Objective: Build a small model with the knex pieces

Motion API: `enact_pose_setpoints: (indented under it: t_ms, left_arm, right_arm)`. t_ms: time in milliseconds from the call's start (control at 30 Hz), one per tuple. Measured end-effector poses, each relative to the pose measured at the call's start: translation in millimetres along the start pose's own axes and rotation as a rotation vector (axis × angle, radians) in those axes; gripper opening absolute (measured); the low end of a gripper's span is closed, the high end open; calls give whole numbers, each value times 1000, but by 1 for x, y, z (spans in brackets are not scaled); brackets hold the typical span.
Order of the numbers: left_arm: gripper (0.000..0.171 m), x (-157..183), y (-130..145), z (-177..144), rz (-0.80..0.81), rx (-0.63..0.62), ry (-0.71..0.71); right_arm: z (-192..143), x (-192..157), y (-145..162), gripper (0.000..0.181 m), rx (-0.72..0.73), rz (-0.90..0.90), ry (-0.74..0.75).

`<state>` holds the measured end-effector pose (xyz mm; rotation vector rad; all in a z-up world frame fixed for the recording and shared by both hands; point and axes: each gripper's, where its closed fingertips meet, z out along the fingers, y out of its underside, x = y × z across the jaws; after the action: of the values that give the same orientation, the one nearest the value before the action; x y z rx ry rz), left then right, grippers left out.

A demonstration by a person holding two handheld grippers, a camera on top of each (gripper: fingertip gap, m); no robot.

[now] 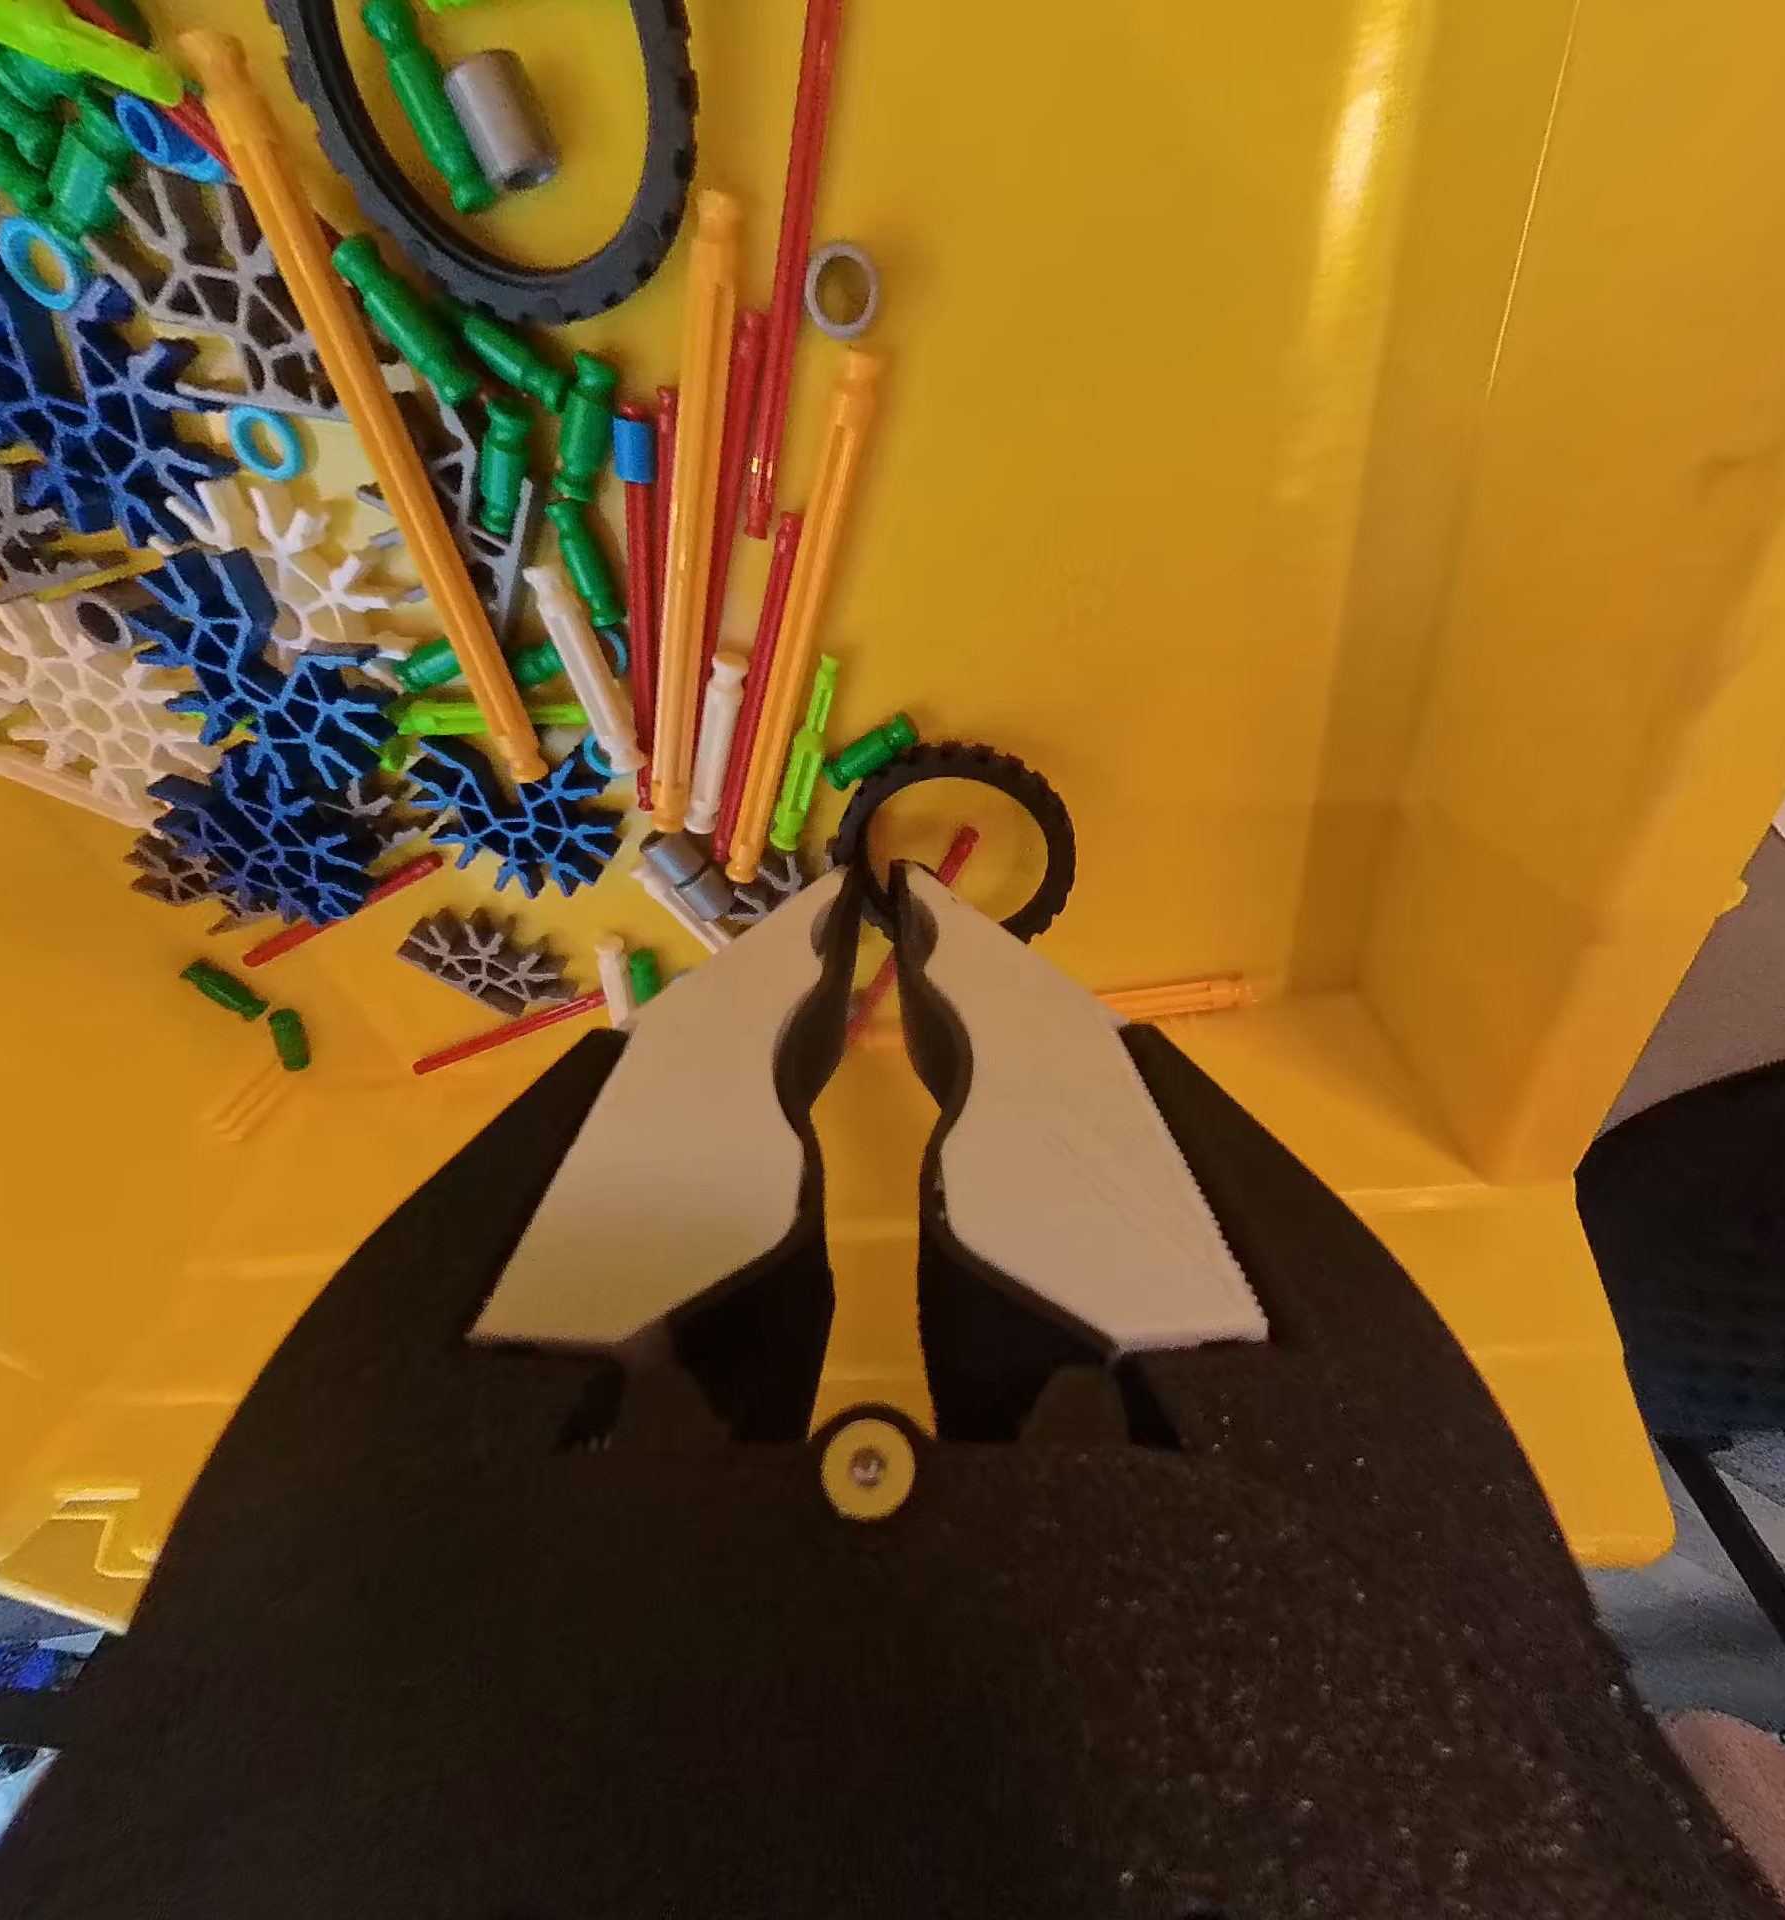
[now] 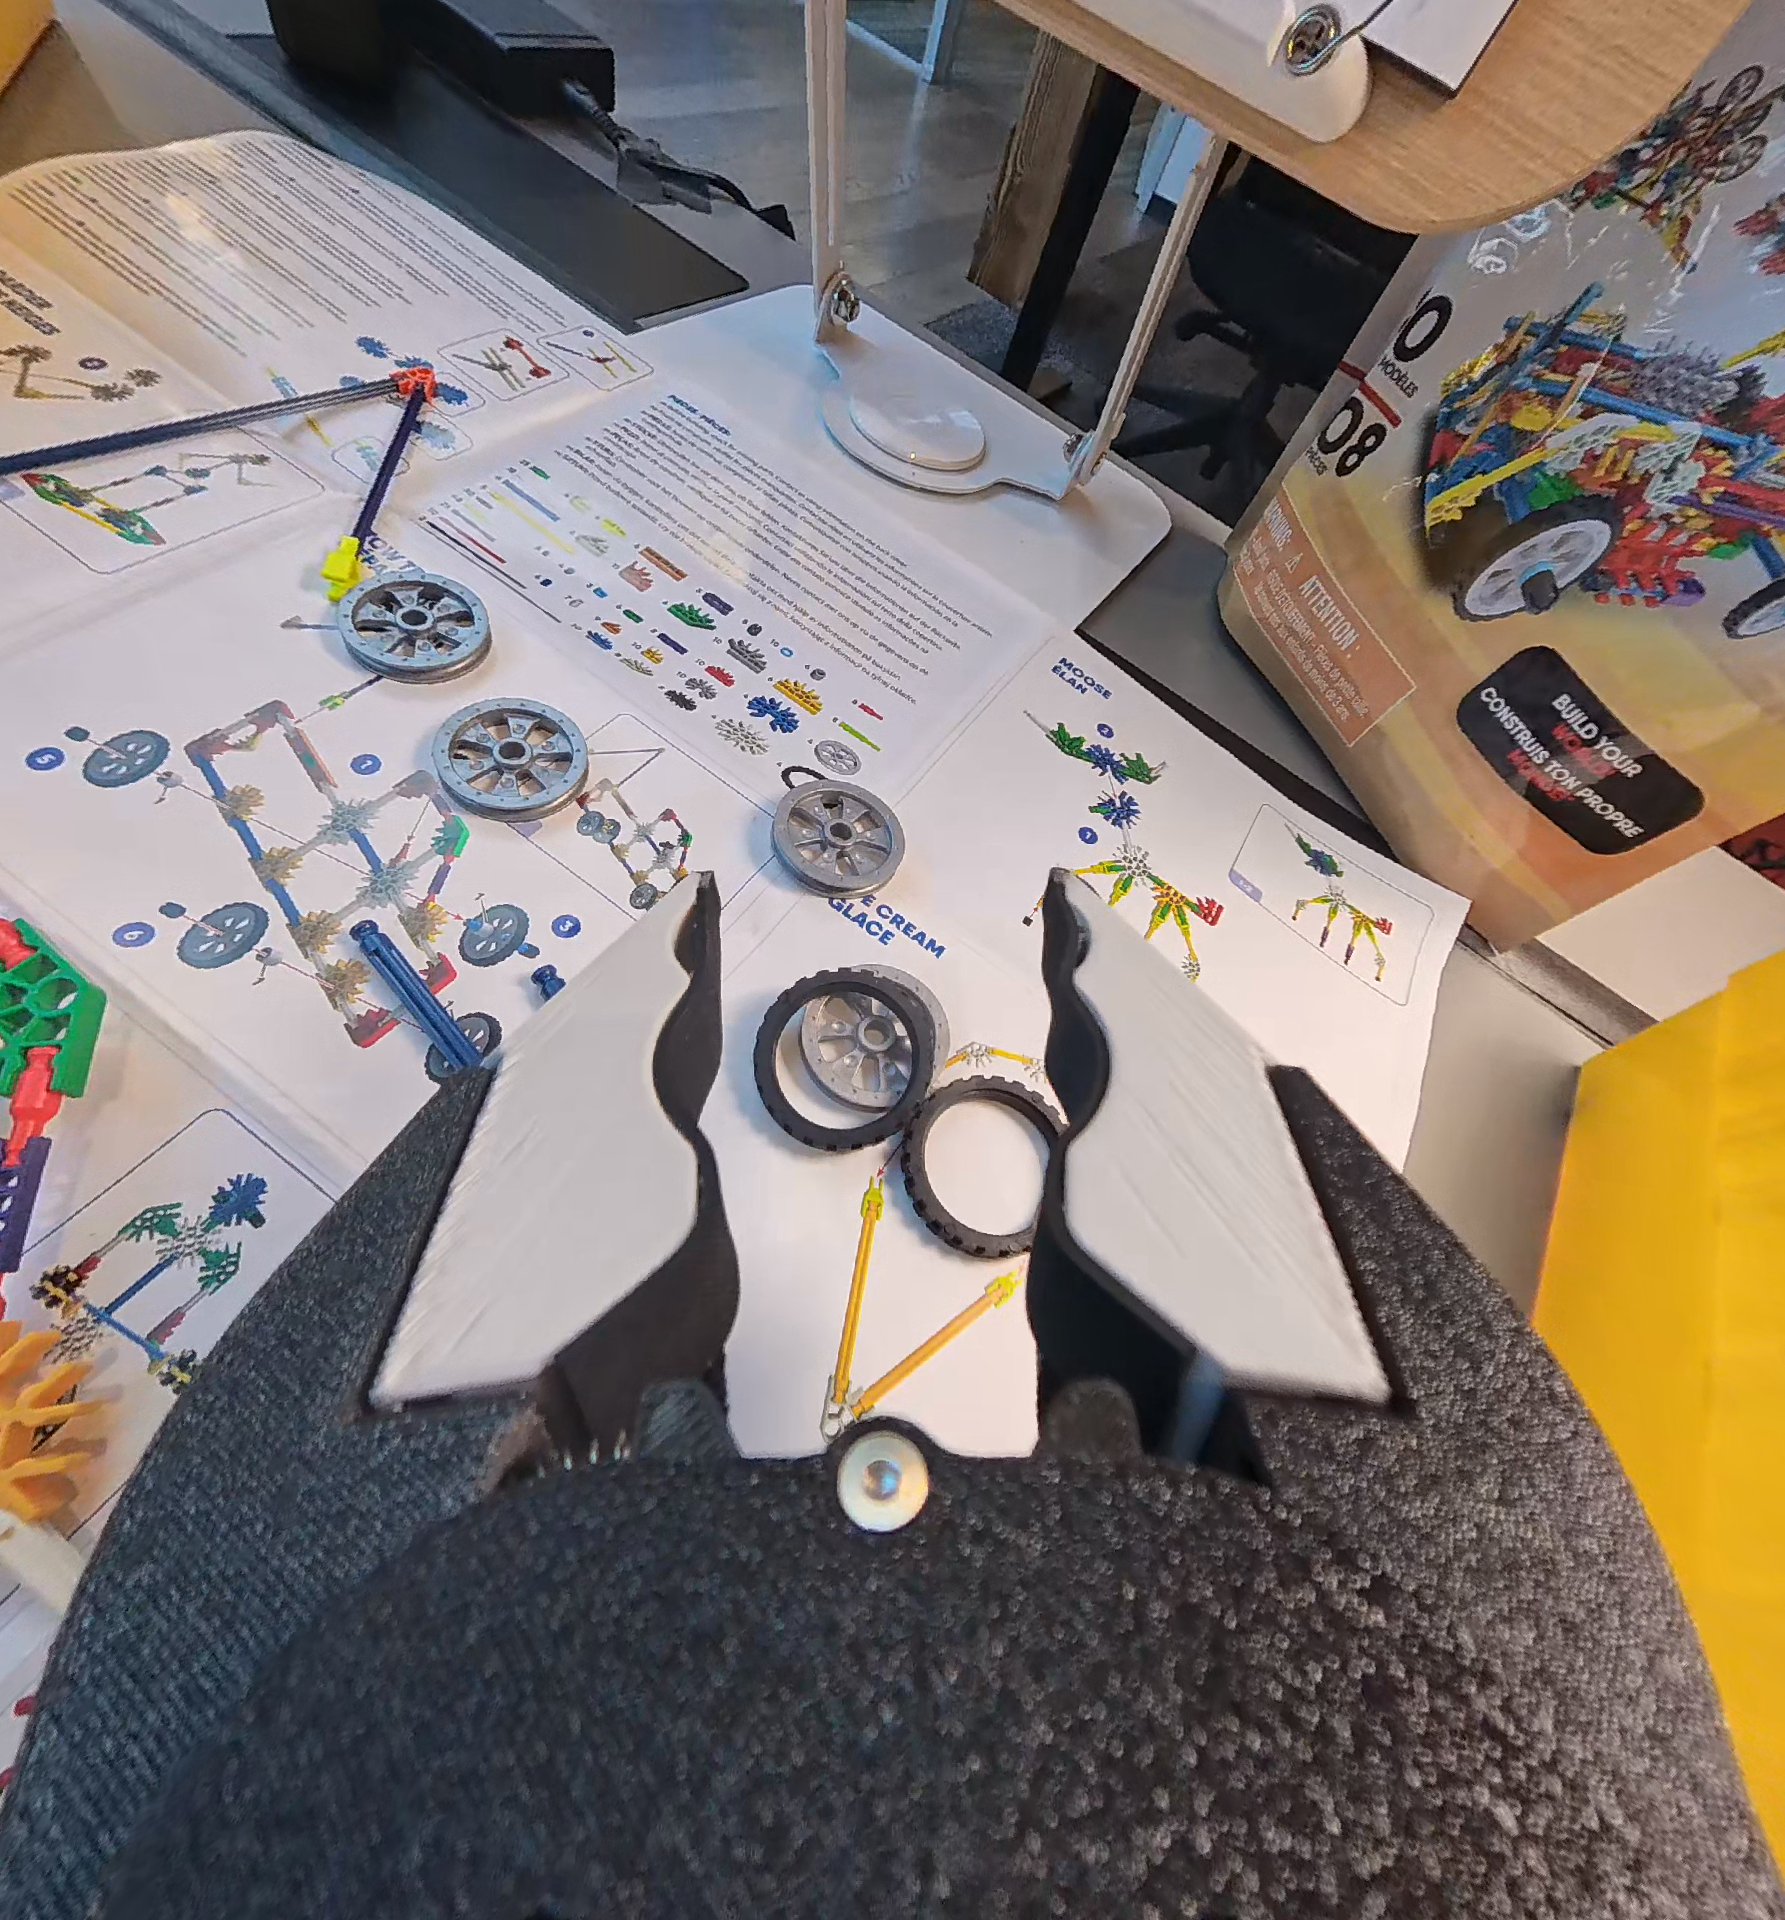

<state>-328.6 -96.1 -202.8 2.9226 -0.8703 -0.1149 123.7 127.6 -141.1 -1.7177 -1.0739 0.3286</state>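
Observation:
In the left wrist view my left gripper (image 1: 874, 878) is inside a yellow bin (image 1: 1179, 520). Its tips are shut on the near rim of a small black tire (image 1: 1049, 821) lying on the bin floor. A pile of rods and connectors (image 1: 348, 623) lies to its left. In the right wrist view my right gripper (image 2: 880, 888) is open and empty above a table. Between its fingers lie a grey wheel hub with a black tire partly around it (image 2: 852, 1049) and a loose black tire (image 2: 981, 1164). A bare grey hub (image 2: 838, 836) lies just beyond the tips.
A large black tire (image 1: 649, 239) lies at the back of the bin. On the table are printed instruction sheets (image 2: 659, 582), two more grey hubs (image 2: 509, 758), a lamp base (image 2: 909, 426), the toy's box (image 2: 1553, 540), a partly built model (image 2: 5, 1143) and the yellow bin's edge (image 2: 1719, 1351). Across from one pair of fingers to the other is roughly 50 cm.

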Motion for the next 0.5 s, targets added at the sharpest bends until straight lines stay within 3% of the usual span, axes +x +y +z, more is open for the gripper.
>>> enact_pose_setpoints:
  t_ms: [500]
  left_arm:
    - [0, 12, -3, -2, 19, 36, 41]
  right_arm:
    - [0, -1, 2, 60, -6, -3, -6]
